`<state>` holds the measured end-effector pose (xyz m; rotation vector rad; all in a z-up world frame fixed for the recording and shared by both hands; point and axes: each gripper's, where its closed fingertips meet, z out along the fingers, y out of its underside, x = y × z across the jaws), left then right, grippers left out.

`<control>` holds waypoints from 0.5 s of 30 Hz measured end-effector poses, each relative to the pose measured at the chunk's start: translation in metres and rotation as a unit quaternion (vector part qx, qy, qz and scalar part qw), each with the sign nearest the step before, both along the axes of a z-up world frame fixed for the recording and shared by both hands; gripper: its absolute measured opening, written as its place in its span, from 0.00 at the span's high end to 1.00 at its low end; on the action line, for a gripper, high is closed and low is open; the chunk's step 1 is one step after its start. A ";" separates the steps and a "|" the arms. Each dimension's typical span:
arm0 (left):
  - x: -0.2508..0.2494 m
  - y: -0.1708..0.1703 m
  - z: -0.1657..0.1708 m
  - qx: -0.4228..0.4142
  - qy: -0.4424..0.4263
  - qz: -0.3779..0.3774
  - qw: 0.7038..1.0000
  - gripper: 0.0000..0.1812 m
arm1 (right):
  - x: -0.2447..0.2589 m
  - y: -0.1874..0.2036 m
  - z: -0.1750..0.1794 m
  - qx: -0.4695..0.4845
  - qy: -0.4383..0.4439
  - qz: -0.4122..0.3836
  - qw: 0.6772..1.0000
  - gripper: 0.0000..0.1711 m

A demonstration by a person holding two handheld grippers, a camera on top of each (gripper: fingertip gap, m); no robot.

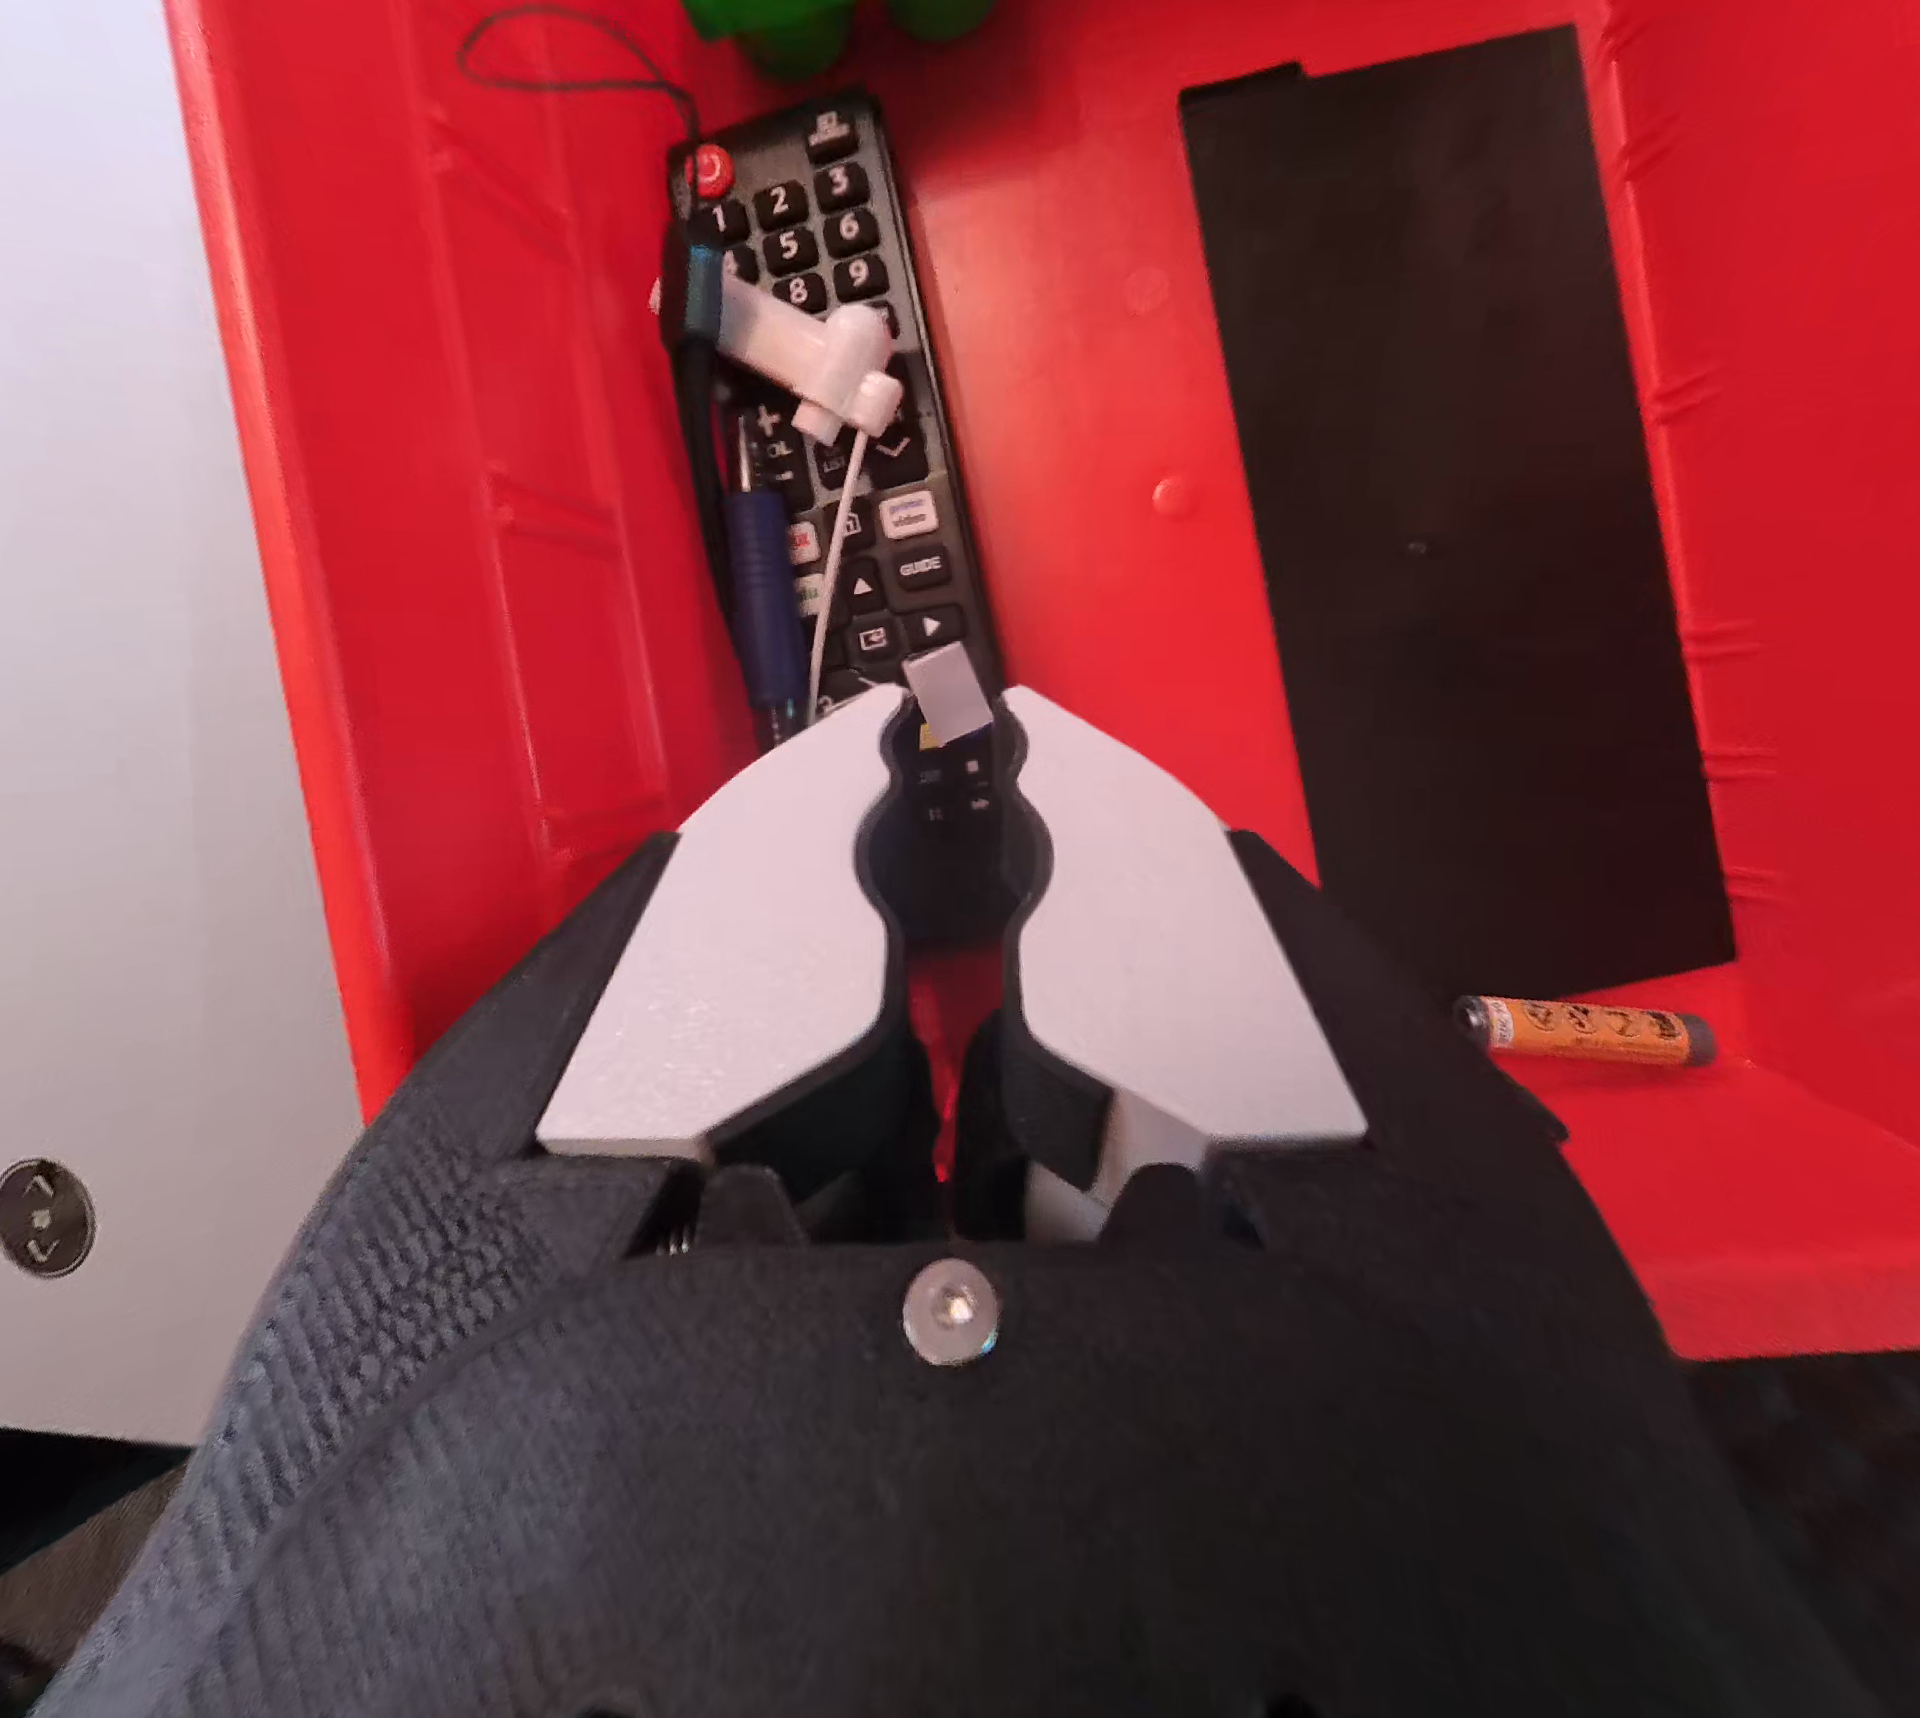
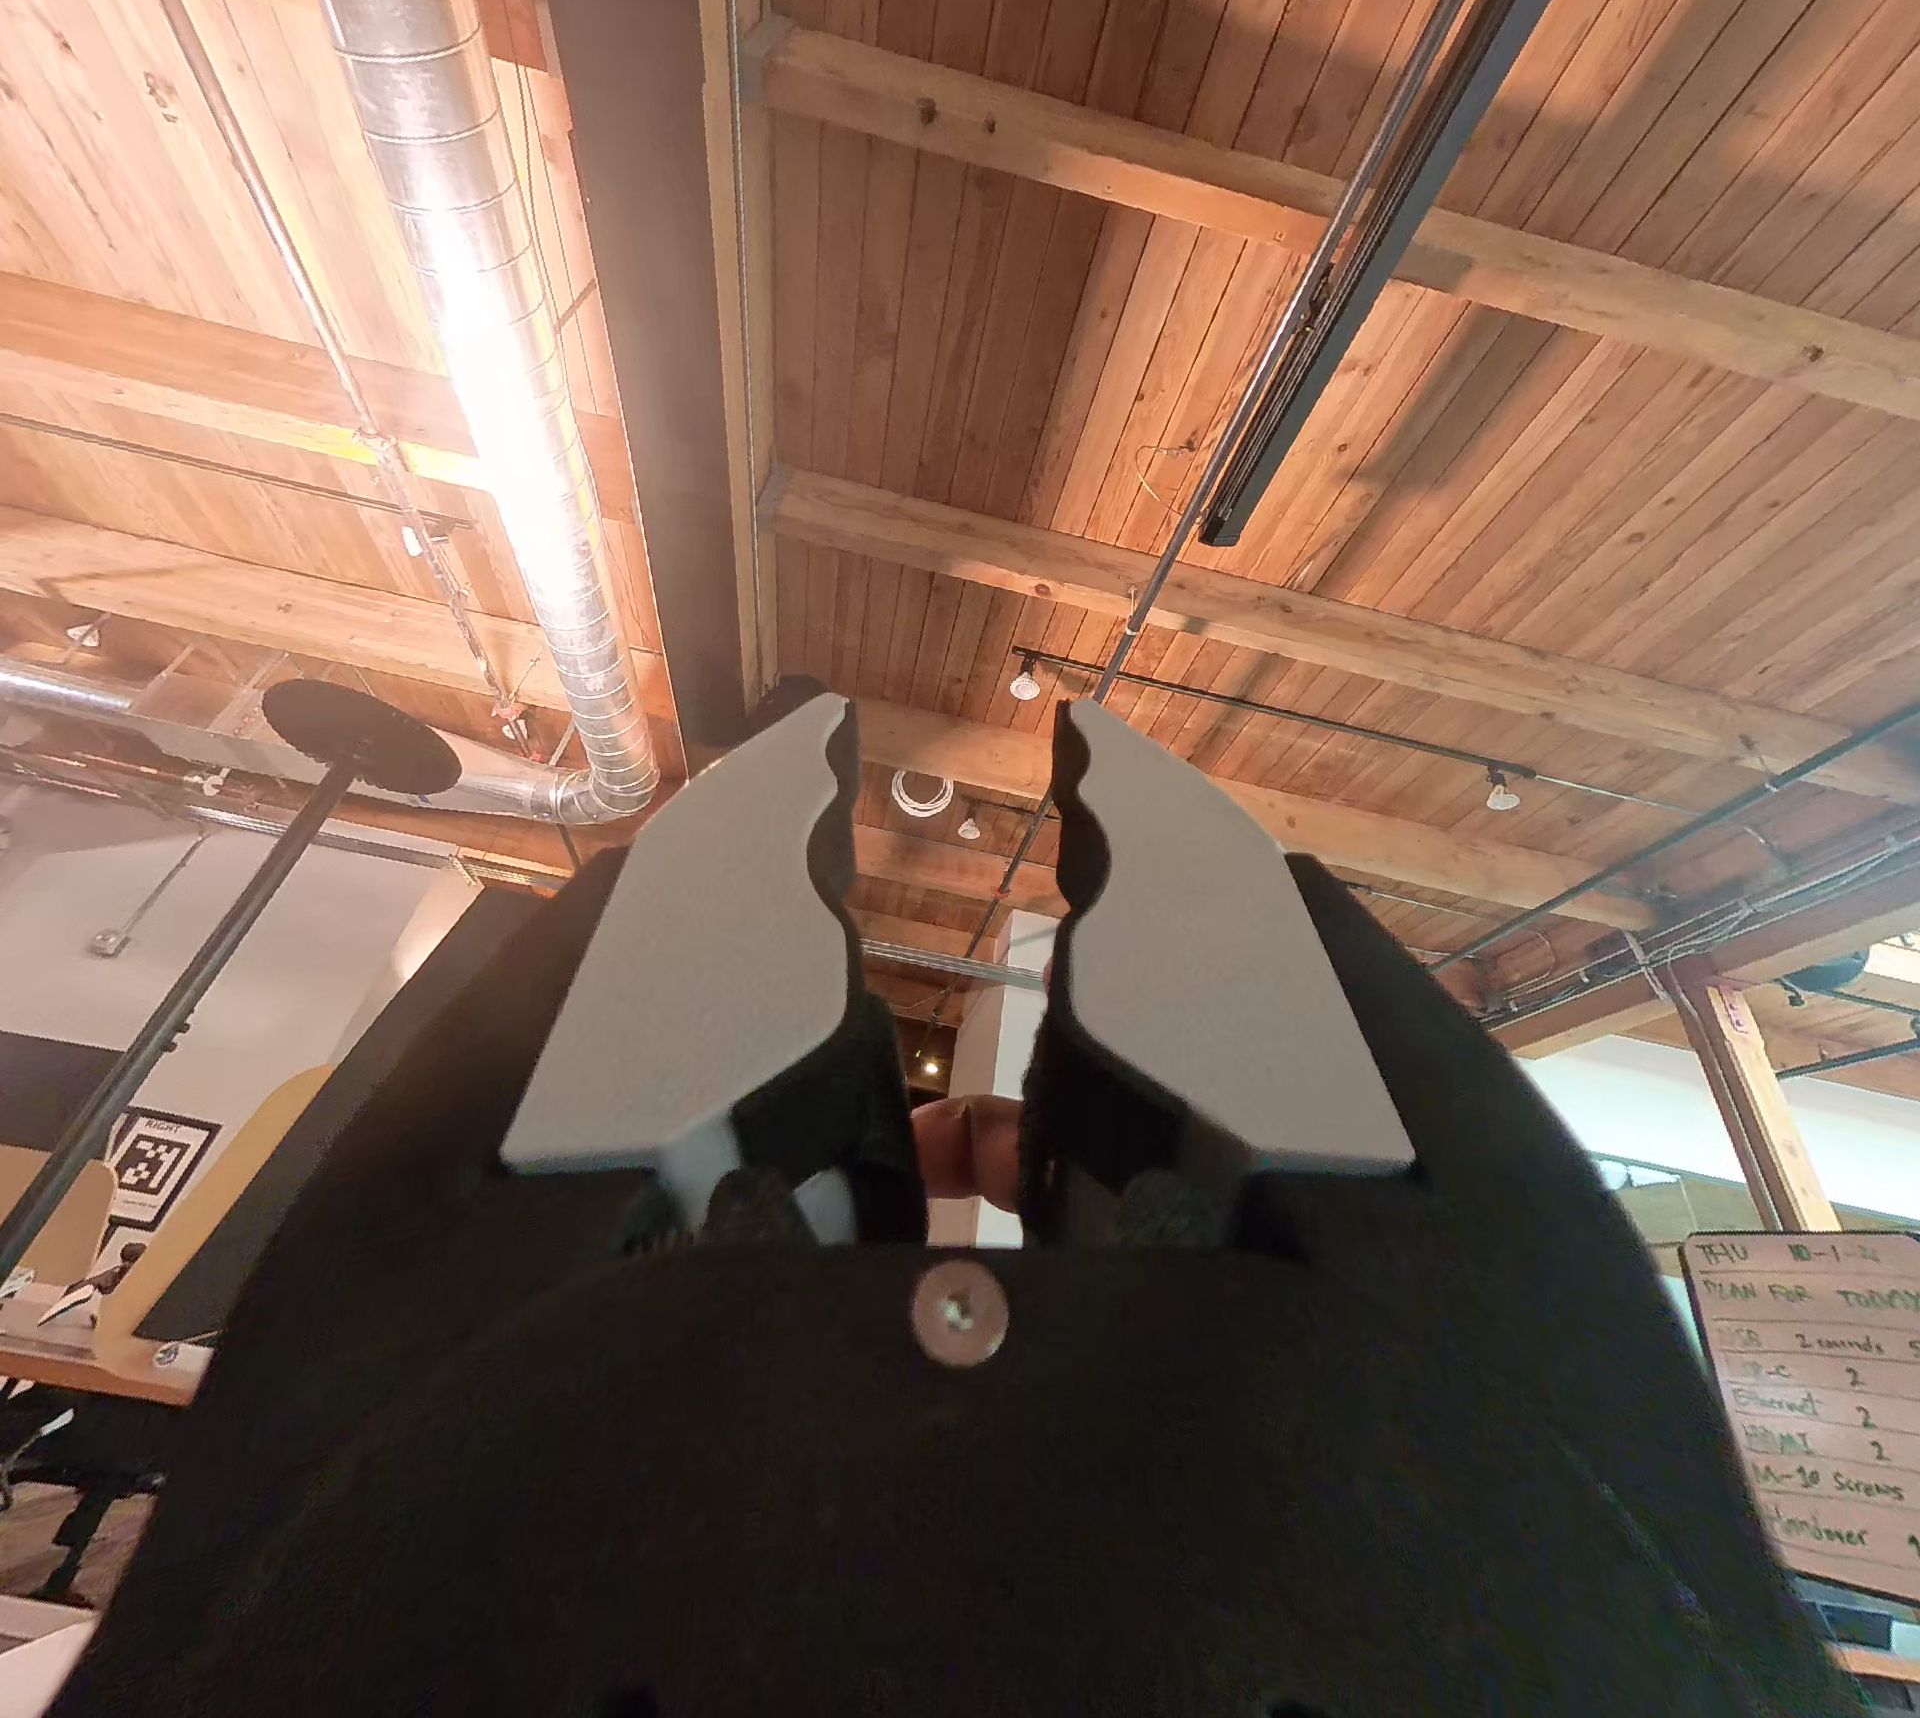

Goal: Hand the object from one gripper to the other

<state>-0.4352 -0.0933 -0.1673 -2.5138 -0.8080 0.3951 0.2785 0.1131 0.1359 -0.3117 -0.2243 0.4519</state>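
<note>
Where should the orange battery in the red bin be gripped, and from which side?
Grip the orange battery across the middle of its barrel, coming from above. It lies on its side on the red bin floor, with room along both long sides, so fingers should straddle it.

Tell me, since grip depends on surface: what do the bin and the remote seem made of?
Red bin: apparently moulded plastic, slightly glossy, with ribbed walls and sheen. TV remote: probably black hard plastic with matte, likely rubbery buttons.
</note>
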 end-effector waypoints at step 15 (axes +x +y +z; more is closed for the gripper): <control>0.162 0.076 0.147 0.363 0.199 -0.364 0.834 0.93 | -0.042 -0.005 -0.010 -0.026 -0.089 0.069 0.993 0.84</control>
